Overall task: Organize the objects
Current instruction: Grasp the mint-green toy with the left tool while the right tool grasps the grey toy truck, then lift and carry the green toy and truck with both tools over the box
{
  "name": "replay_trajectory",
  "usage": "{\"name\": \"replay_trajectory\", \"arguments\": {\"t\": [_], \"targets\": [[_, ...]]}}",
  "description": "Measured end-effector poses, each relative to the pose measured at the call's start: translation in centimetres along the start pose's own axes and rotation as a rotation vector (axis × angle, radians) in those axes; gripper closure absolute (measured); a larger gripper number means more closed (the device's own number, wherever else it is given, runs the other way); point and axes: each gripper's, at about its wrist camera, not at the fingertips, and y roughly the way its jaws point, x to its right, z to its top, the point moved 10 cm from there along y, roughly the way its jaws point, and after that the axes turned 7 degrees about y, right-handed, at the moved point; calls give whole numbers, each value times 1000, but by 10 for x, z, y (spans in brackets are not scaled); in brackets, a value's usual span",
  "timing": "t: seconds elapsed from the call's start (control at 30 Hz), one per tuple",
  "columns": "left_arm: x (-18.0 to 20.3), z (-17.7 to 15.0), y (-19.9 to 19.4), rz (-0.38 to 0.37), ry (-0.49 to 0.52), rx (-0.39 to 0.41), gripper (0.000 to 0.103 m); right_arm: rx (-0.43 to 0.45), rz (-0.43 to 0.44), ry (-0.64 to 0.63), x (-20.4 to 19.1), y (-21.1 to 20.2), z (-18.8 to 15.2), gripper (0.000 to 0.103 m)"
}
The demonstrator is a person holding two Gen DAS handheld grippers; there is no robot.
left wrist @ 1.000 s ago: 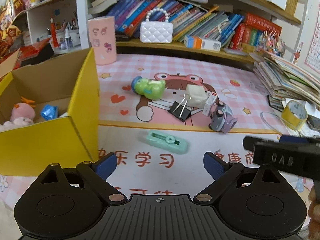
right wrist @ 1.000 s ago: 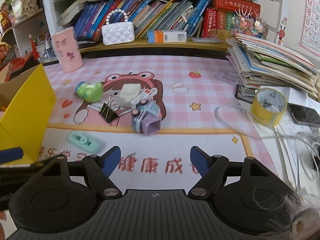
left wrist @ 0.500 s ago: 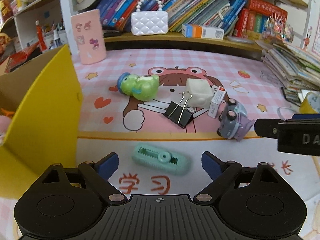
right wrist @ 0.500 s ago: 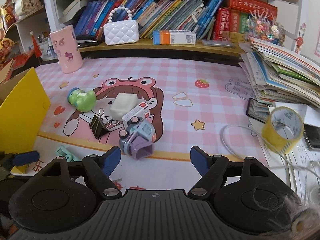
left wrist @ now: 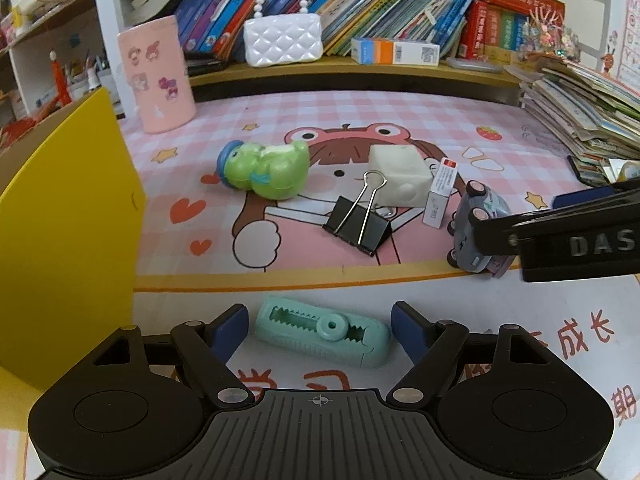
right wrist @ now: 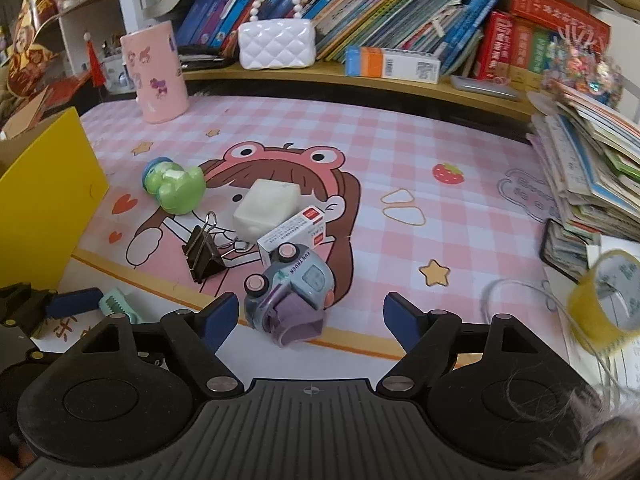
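A mint-green correction tape lies flat between the fingertips of my left gripper. The jaws are closing, and a sliver of mat still shows at each blue pad. A blue-grey toy car on its side sits between the fingers of my right gripper, nearer the left pad. Those jaws are opening and touch nothing. Behind lie a green frog toy, a black binder clip, a white block and a small white-red box. The yellow box stands at the left.
A pink cup and a white purse stand at the back by the bookshelf. A leaning pile of books, a yellow tape roll and a loose cable crowd the right side.
My left gripper came forward and down over the correction tape, and its jaws narrowed around it. My right gripper closed in on the toy car, which now sits between its fingers.
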Motion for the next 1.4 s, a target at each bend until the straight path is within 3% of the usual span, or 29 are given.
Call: {"name": "replay_trajectory", "arguments": {"t": [0.07,0.33,0.43,0.47,0.5,0.7,0.9,1.4], "targets": [[0,1,0,-28,-6,7,33,-5,8,-19,-2,6,1,25],[0,2,-6,-20,-47,10,33,-41,35,-59,-6,27,1,26],[-2,5,-12,-27,-76,19,33,-56,35,-78,-7,32,-1,34],[-4,5,-15,-27,-86,22,33,-57,47,-83,-8,32,-1,47],[-5,6,-17,-26,-94,23,33,-59,56,-85,-9,32,-2,50],[-11,11,-36,-25,-144,50,33,-31,48,-61,-10,17,0,50],[-14,8,-60,-48,-180,69,33,0,60,44,-12,-17,-3,50],[-38,-26,-115,-93,-225,107,33,10,21,107,-42,-74,-45,50]]}}
